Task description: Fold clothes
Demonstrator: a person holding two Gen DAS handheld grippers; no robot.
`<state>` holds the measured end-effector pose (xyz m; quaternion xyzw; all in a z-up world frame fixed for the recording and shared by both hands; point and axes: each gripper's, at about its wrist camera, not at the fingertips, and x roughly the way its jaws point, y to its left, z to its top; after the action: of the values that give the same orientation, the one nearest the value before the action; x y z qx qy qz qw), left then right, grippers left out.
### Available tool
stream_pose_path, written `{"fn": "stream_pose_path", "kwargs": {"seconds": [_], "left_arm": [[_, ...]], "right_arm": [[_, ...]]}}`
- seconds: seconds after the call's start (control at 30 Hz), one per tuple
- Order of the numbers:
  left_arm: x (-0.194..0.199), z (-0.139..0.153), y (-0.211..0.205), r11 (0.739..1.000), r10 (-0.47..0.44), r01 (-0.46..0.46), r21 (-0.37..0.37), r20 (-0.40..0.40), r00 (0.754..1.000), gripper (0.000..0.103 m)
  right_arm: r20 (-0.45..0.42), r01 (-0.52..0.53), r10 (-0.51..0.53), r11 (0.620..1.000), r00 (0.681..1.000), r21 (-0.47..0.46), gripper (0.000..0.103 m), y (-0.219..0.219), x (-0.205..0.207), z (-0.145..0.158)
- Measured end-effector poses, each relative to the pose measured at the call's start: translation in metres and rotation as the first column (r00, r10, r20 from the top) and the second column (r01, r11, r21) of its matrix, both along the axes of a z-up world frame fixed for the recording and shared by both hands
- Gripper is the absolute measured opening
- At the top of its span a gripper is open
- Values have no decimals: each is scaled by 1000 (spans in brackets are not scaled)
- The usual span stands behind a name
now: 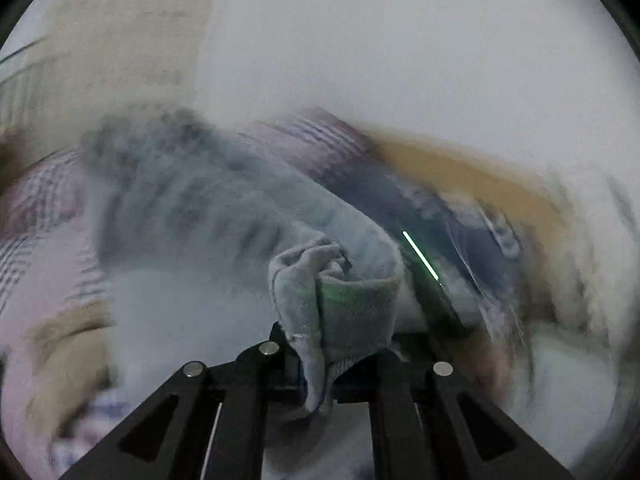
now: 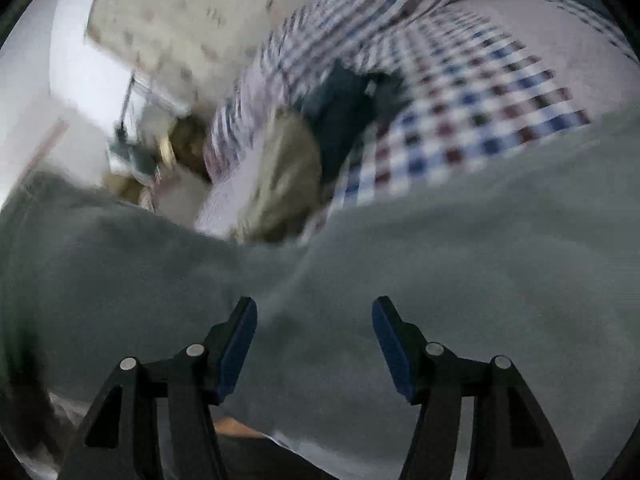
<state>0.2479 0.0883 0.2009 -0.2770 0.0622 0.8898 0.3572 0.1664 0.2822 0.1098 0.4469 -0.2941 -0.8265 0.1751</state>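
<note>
A grey-blue fleece garment [image 1: 224, 216] hangs lifted and stretched in the left wrist view, blurred by motion. My left gripper [image 1: 340, 344] is shut on a bunched fold of it, with cloth wrapped over the fingertips. In the right wrist view the same grey garment [image 2: 400, 248] spreads wide across the lower half. My right gripper [image 2: 314, 320] stands open just above it, blue pads [image 2: 236, 344] apart, nothing between them.
A checked blue, red and white bedsheet [image 2: 460, 120] lies under the clothes. A tan garment [image 2: 280, 176] and a dark navy one [image 2: 344, 108] sit on it beyond the grey cloth. A pale wall [image 1: 400, 40] fills the background; clutter [image 2: 132, 148] lies far left.
</note>
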Motion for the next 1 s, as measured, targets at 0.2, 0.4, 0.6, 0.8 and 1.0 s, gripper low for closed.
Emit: {"fn": "stream_pose_path", "kwargs": {"seconds": [0.2, 0.4, 0.6, 0.8, 1.0], "left_arm": [[8, -78, 58, 988, -88, 99, -120, 93, 992, 7], [-1, -76, 25, 1000, -16, 14, 10, 154, 988, 7], [-40, 5, -108, 904, 146, -208, 374, 189, 971, 7], [-38, 53, -341, 560, 591, -569, 602, 191, 784, 7], [-60, -33, -450, 347, 744, -817, 461, 394, 539, 7]], "right_arm": [[49, 156, -160, 985, 986, 79, 65, 61, 19, -3], [77, 227, -242, 961, 967, 158, 65, 92, 36, -9], [43, 248, -261, 947, 964, 203, 65, 109, 49, -3], [-68, 137, -126, 967, 990, 213, 65, 84, 49, 13], [-169, -54, 118, 937, 979, 346, 65, 0, 41, 23]]}}
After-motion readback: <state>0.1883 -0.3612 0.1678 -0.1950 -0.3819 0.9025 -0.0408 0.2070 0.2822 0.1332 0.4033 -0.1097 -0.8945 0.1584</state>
